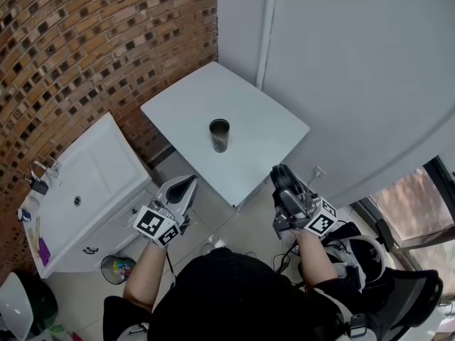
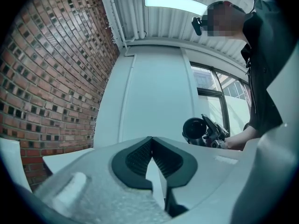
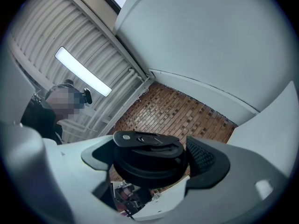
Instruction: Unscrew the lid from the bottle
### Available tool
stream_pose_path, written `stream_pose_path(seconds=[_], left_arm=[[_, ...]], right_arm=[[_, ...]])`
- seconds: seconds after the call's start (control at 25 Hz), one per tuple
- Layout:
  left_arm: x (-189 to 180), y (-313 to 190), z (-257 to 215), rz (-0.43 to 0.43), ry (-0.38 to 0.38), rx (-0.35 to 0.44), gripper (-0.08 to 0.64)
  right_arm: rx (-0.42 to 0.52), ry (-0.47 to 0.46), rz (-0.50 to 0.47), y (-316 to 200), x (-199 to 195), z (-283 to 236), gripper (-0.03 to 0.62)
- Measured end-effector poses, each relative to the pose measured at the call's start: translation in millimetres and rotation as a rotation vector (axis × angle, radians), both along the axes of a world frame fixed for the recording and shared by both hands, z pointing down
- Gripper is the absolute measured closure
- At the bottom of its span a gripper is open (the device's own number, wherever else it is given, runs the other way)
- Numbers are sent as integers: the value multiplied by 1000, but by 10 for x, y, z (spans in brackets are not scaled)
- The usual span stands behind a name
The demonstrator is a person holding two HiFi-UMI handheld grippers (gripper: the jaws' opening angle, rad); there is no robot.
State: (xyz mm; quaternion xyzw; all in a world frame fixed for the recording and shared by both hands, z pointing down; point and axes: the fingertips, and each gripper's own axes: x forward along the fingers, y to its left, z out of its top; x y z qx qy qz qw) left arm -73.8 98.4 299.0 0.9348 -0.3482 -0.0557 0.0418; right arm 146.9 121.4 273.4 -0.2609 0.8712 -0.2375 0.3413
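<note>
off the near edge of the desk (image 1: 186, 104), right tongs (image 3: 150, 160) clamp the lid (image 3: 147, 148), left tongs (image 2: 152, 154) shut, empty: set it flat by the bottle (image 1: 219, 136).

My head camera high above the table (image 1: 185, 105), looking steeply down, cameras on my left gripper (image 1: 186, 185) and right gripper (image 1: 281, 178) tilted upward, brick wall (image 1: 78, 55) shared.

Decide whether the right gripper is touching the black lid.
Touching. In the right gripper view, the right gripper clamps the black lid between its pads.
</note>
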Motion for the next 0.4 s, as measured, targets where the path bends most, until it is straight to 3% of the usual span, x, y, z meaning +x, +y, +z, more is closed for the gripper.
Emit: stream_pose_path(seconds=[0.4], left_arm=[[0, 2, 95, -14, -19, 12, 558]], right_arm=[[-12, 6, -7, -56, 13, 111, 138]])
